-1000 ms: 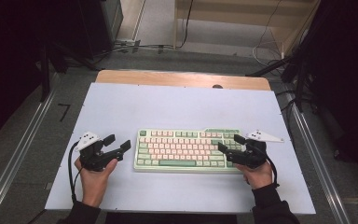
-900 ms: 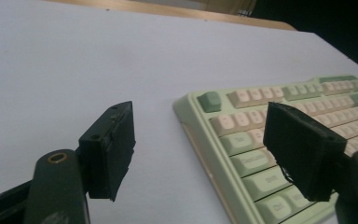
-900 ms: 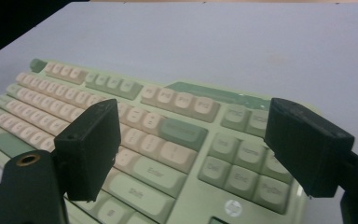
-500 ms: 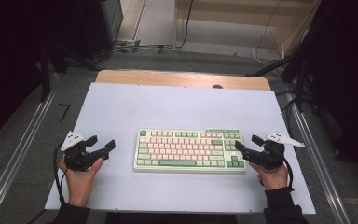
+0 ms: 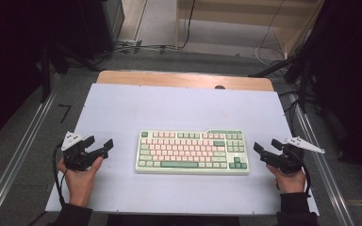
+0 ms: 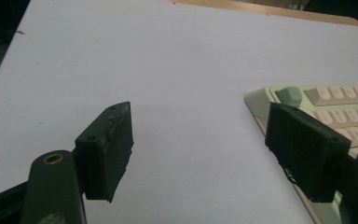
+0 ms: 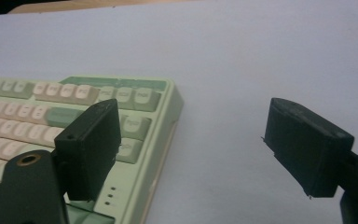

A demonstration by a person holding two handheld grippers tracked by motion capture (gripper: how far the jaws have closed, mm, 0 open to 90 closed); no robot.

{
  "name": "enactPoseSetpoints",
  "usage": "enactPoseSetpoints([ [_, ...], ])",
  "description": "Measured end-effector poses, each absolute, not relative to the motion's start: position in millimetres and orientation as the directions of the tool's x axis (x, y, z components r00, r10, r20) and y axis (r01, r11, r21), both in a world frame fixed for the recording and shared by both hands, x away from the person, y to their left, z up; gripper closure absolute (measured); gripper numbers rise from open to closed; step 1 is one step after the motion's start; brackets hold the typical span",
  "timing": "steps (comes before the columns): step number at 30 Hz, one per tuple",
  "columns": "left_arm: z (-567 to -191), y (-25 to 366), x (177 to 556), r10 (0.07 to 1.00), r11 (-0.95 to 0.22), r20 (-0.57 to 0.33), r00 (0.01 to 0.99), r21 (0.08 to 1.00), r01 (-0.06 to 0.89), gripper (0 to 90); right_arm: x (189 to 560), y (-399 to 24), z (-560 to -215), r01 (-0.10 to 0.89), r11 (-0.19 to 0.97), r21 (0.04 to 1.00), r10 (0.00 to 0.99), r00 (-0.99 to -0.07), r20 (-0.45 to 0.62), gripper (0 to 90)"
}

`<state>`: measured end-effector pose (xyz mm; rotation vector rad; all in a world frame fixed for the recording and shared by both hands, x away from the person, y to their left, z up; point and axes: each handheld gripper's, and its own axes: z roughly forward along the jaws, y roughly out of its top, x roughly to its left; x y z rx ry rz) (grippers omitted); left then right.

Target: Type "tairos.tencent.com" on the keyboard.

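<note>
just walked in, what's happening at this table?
A person holds a gripper in each hand on either side of a green and pink keyboard lying flat on the white table. The left gripper and right gripper are both open with nothing between their fingers, each a short way off its end of the keyboard. Nothing is held or touched.

A: What blocks the counter (image 5: 179,106)?
B: Just the keyboard (image 5: 192,151), lying mid-counter, between the left claw (image 5: 100,142) and the right claw (image 5: 265,148).
A: Room elsewhere?
B: The white top behind and in front of it lies bare, both sides too.
</note>
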<state>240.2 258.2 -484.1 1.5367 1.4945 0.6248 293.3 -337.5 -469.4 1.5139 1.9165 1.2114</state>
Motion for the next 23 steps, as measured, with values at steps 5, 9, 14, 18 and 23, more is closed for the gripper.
enactPoseSetpoints([
  [5,-484.7,260.6,241.2,0.970,0.121,-0.211,0.117,0.845,0.521,24.3,296.5,-345.3,-474.2,0.578,0.025,0.816,0.943,-0.285,0.173,16.9],
  [9,-486.0,259.8,244.3,0.975,0.117,-0.198,0.100,0.843,0.524,24.7,297.7,-347.7,-476.4,0.583,0.023,0.812,0.948,-0.272,0.168,17.0],
  [14,-486.6,256.9,244.2,0.976,0.117,-0.195,0.095,0.840,0.529,24.7,298.0,-347.0,-477.7,0.590,0.025,0.807,0.950,-0.265,0.164,17.0],
  [18,-486.5,255.9,245.1,0.977,0.109,-0.188,0.098,0.841,0.530,24.7,297.5,-347.2,-477.7,0.588,0.019,0.809,0.950,-0.264,0.169,16.9],
  [23,-484.4,255.0,242.3,0.977,0.114,-0.190,0.097,0.848,0.517,24.8,298.5,-345.8,-479.5,0.598,0.027,0.801,0.949,-0.267,0.167,16.9],
])
